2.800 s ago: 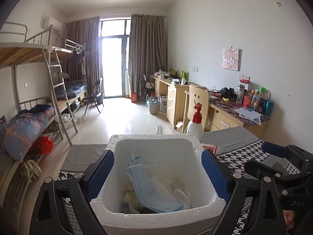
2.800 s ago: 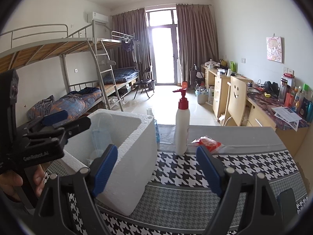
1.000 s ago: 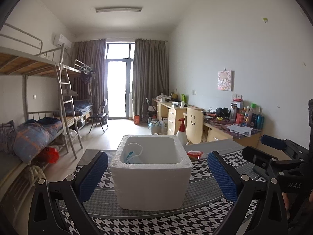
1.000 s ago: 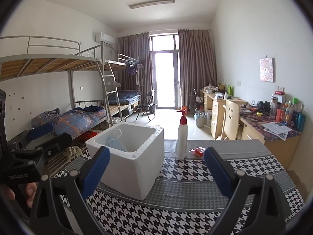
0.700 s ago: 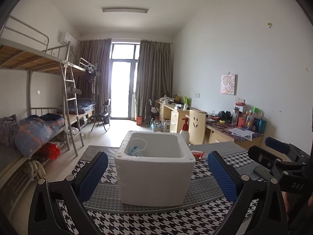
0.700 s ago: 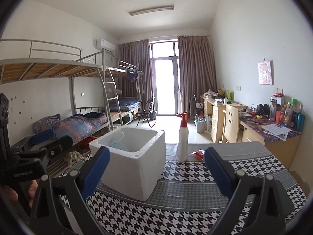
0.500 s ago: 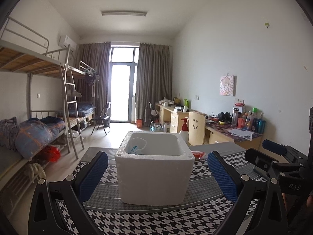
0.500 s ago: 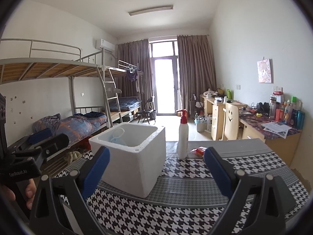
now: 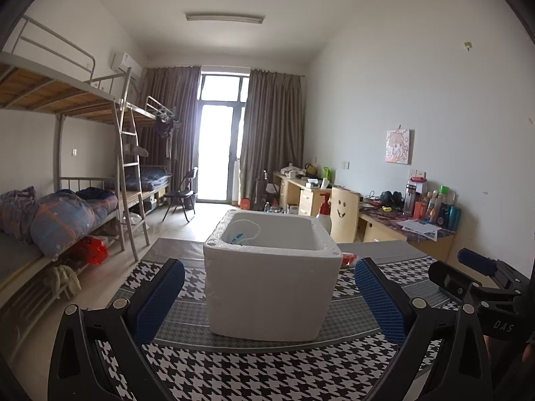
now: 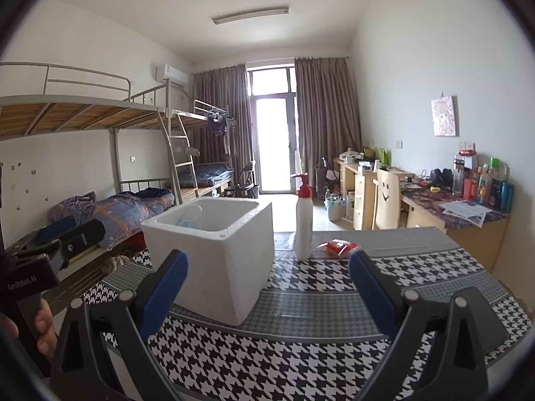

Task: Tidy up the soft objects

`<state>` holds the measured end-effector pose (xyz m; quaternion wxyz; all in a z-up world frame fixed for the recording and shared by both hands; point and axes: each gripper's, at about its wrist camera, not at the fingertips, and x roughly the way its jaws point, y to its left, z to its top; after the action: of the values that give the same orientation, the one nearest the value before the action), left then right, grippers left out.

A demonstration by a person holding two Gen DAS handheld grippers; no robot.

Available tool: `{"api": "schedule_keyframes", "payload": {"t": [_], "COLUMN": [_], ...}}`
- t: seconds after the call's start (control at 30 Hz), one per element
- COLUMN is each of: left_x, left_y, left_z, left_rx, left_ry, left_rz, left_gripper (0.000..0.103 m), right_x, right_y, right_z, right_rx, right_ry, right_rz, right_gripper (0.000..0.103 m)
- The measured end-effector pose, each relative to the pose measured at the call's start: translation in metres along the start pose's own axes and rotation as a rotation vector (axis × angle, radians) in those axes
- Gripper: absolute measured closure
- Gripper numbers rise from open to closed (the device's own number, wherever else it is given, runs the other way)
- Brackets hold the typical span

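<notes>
A white foam box (image 9: 271, 284) stands on the houndstooth tablecloth (image 9: 254, 371); it also shows in the right wrist view (image 10: 214, 254). A blue face mask (image 9: 241, 234) leans inside against its far left wall, also seen in the right wrist view (image 10: 189, 219). My left gripper (image 9: 267, 295) is open and empty, held back from the box's near side. My right gripper (image 10: 267, 287) is open and empty, to the right of the box. A red packet (image 10: 337, 246) lies on the cloth behind.
A white pump bottle with a red top (image 10: 303, 222) stands right of the box. A black phone (image 10: 481, 314) lies at the cloth's right edge. Bunk beds (image 10: 100, 153) stand to the left, desks (image 10: 434, 207) to the right.
Both grippers have pulled back and up from the box, so it looks smaller and sits farther off. Both have stayed open.
</notes>
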<state>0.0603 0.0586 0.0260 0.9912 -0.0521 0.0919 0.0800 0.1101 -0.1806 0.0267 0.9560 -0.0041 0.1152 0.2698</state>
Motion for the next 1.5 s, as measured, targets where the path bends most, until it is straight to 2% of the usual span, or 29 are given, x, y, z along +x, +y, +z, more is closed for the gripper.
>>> {"api": "schedule_keyframes", "payload": {"t": [0.3, 0.8, 1.5], "left_x": [0.001, 0.006, 0.008], "left_y": [-0.008, -0.01, -0.008], "left_z": [-0.01, -0.021, -0.026], "left_rx": [0.02, 0.02, 0.02], "left_ry": [0.006, 0.041, 0.055], "left_rz": [0.002, -0.023, -0.003], "left_gripper": [0.001, 0.001, 0.001], "right_x": [0.0, -0.002, 0.003], "right_y": [-0.008, -0.005, -0.012], "right_z": [-0.008, -0.01, -0.017], "right_rx": [0.033, 0.002, 0.027], "right_ry": [-0.005, -0.006, 0.013], "right_rz": [0.017, -0.013, -0.027], "right_gripper": [0.004, 0.004, 0.004]}}
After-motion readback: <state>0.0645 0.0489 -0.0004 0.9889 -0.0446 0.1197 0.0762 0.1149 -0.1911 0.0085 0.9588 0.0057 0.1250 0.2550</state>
